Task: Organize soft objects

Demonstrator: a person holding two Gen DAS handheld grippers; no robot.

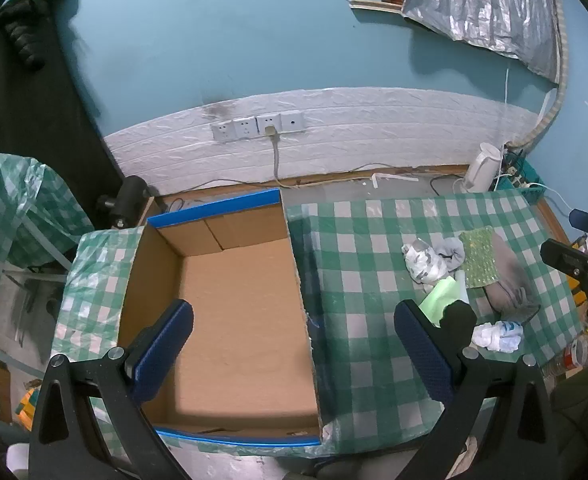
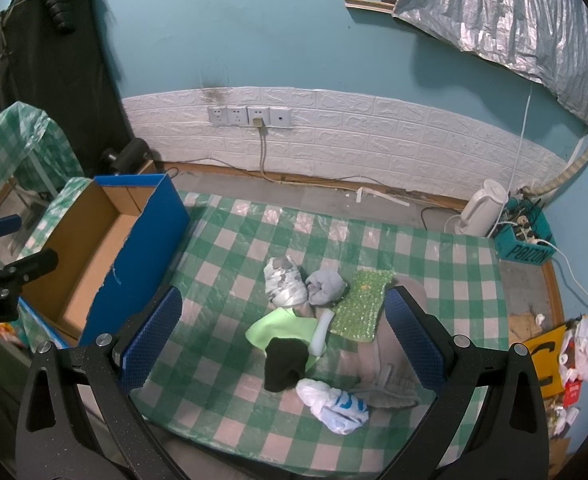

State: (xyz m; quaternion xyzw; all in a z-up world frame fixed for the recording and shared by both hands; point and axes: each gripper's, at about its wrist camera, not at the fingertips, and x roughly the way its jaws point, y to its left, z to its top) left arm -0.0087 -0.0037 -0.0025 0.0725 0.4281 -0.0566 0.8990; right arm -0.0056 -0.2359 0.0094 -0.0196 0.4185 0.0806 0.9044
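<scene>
My left tool (image 1: pixel 294 344) hangs wide open and empty over the bare cardboard box (image 1: pixel 234 320), which sits at the left end of the checked desk (image 2: pixel 230 240). My right tool (image 2: pixel 284 330) is spread just as wide, holding nothing, above the pile of soft things: a black sock (image 2: pixel 286 364), a green cloth (image 2: pixel 282 330), a grey sock (image 2: pixel 325 286), and a white bundle (image 2: pixel 333 404).

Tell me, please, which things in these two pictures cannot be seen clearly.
- Grey cloth: right wrist view, partly hidden by the right gripper's finger.
- Green cloth: left wrist view, partly covered by the black sock.
- Cardboard box: right wrist view, near floor hidden behind its blue wall.
</scene>
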